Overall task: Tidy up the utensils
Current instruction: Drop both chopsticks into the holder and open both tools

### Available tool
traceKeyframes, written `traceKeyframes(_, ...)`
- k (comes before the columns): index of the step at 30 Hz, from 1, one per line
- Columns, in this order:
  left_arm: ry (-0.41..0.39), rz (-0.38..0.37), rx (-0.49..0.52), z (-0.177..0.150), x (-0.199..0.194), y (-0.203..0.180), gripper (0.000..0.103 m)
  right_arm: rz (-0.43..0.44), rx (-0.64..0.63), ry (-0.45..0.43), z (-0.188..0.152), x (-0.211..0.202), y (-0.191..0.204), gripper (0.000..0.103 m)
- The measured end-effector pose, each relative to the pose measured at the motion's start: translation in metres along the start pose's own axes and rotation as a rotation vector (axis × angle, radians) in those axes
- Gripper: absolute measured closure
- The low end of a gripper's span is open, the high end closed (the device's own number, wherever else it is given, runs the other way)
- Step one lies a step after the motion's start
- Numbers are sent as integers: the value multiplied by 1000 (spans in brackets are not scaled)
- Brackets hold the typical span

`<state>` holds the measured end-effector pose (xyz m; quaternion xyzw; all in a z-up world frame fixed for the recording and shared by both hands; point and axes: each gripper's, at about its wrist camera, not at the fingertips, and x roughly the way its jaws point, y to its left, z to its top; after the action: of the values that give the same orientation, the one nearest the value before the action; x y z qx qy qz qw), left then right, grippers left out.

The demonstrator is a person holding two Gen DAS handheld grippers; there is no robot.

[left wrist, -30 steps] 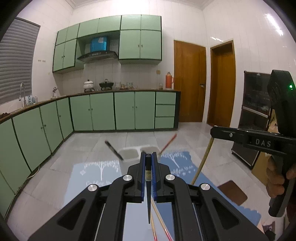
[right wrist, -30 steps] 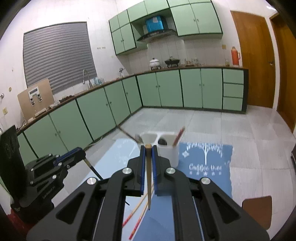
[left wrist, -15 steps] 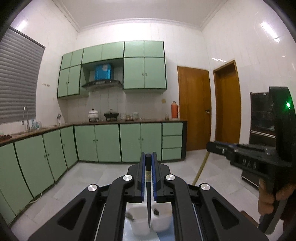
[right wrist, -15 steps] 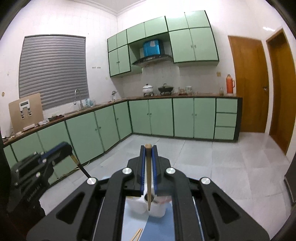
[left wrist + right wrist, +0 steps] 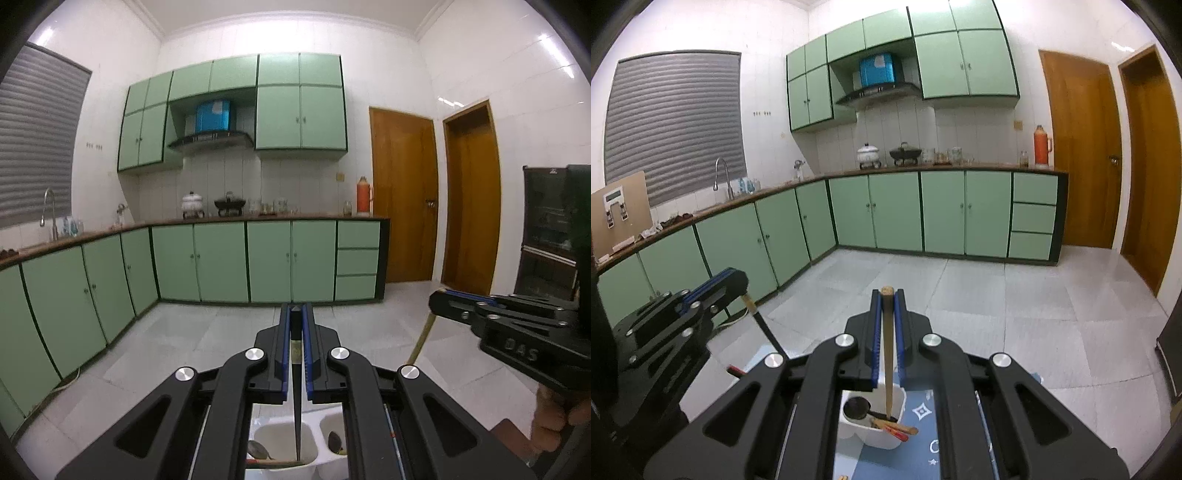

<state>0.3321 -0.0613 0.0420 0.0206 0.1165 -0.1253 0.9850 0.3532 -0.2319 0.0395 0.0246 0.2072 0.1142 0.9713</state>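
My left gripper is shut on a black chopstick that hangs point down into the left compartment of a white utensil holder. My right gripper is shut on a wooden chopstick that hangs into the holder's right compartment. That compartment holds a dark spoon and red-tipped chopsticks. The right gripper also shows in the left wrist view, its chopstick slanting down. The left gripper shows in the right wrist view.
The holder stands on a blue mat on a table. Beyond lie a tiled floor, green cabinets along the back and left, and two wooden doors at the right.
Both grippers have tilted up and moved over the holder. The chopsticks now hang into its compartments; a second ago the holder stood farther ahead on the mat.
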Motion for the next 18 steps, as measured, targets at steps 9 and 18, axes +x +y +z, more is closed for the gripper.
traceKeyframes(9, 132, 4, 0, -29, 30, 7, 97, 36, 12, 102, -21, 22, 6, 94)
traceKeyframes(18, 124, 20, -41, -22, -2, 18, 66, 6, 55, 30, -18, -17, 1, 74)
